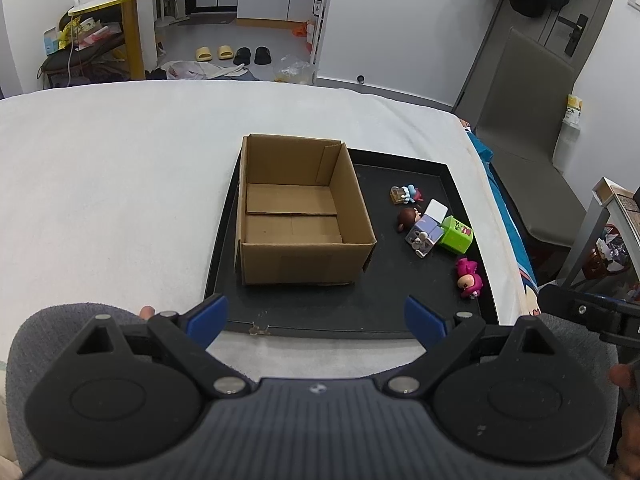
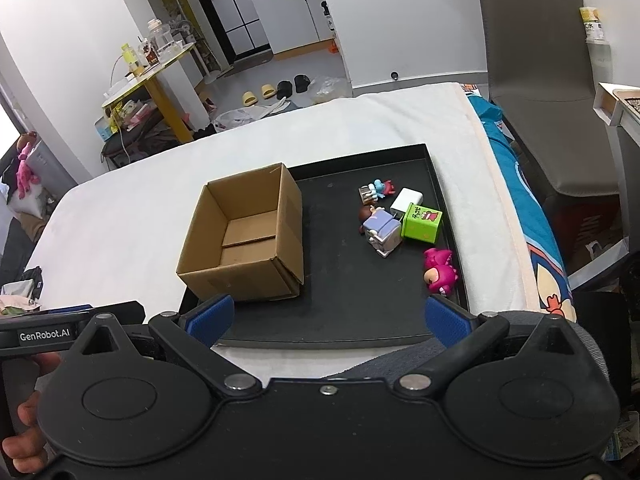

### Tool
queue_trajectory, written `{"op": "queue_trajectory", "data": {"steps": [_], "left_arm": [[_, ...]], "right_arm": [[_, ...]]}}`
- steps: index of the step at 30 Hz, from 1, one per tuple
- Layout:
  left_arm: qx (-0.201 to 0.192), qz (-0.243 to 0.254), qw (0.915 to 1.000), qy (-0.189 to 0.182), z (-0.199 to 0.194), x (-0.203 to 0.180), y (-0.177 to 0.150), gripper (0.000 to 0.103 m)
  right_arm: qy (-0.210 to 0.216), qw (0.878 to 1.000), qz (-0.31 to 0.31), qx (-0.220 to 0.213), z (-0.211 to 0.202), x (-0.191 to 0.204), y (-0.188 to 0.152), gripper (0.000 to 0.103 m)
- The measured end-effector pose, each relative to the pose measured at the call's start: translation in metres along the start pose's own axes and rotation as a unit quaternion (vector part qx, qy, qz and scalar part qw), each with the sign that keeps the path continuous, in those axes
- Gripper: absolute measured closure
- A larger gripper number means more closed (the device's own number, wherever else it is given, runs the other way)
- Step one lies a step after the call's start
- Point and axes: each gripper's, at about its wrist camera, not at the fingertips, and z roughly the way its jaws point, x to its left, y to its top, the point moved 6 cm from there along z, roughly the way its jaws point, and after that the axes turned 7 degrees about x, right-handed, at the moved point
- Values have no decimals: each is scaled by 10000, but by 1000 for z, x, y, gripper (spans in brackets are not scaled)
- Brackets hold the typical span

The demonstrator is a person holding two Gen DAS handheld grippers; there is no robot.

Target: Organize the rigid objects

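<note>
An empty cardboard box stands on the left half of a black tray. On the tray's right half lie small toys: a pink figure, a green cube, a purple block figure, a white block and a blue-haired figure. My left gripper is open at the tray's near edge, holding nothing. My right gripper is open over the near edge too, its right finger close to the pink figure.
The tray rests on a white cloth-covered table. A grey chair stands at the far right. A blue printed cloth hangs along the table's right edge. A yellow side table and slippers stand on the floor beyond.
</note>
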Motion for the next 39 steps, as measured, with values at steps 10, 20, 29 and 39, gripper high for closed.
{"op": "queue_trajectory", "data": {"steps": [10, 20, 29, 39], "left_arm": [[-19, 17, 10000, 8, 1, 1, -2, 9], [-24, 36, 10000, 11, 1, 0, -3, 9], [-3, 48, 10000, 18, 1, 0, -2, 9], [13, 80, 10000, 39, 2, 0, -1, 9]], "right_arm": [[-34, 10000, -35, 9, -2, 2, 0, 0], [-65, 10000, -55, 2, -2, 2, 1, 0], [-57, 10000, -36, 33, -2, 0, 3, 0], [-78, 9999, -74, 34, -2, 1, 2, 0]]}}
